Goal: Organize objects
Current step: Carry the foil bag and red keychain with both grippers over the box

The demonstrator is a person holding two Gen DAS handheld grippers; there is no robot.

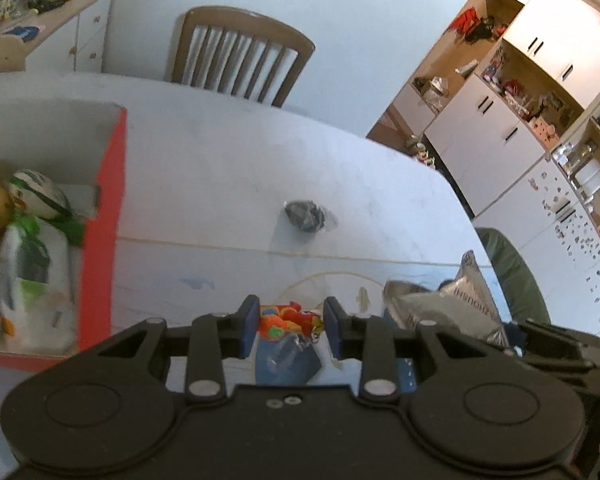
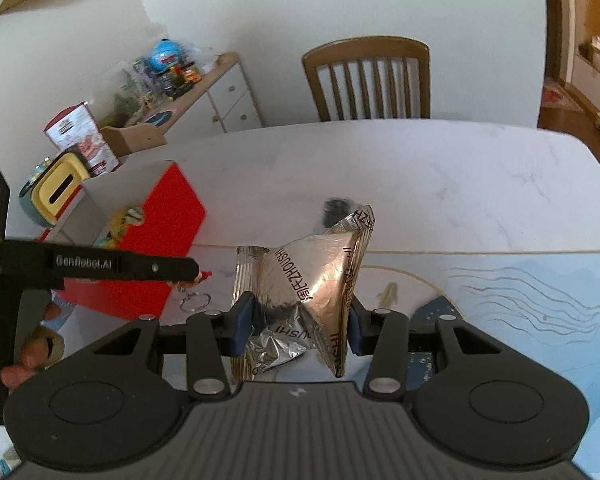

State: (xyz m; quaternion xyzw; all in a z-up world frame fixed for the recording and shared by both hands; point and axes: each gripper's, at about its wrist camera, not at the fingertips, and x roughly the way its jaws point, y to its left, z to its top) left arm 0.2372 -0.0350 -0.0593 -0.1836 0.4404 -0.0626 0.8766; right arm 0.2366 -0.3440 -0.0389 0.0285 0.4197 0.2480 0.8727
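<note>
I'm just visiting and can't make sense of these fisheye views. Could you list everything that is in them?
Foil packet: one, silver, between the right gripper's pads.
Small toy: one, orange and multicoloured, with a key ring, between the left gripper's pads.
Box: one, red outside, white inside, open-topped, on the table's left part, holding toys and packets.
Dark small object: one, blackish, mid-table; too blurred to name.
Table: one, white, a blue drawn mat at its near edge.
Chair: one, brown wood, behind the table.
Cupboards: white doors, cluttered open shelves, far right.
Left gripper: black, blue pads, closed on the toy.
Right gripper: black, blue pads, closed on the packet.
</note>
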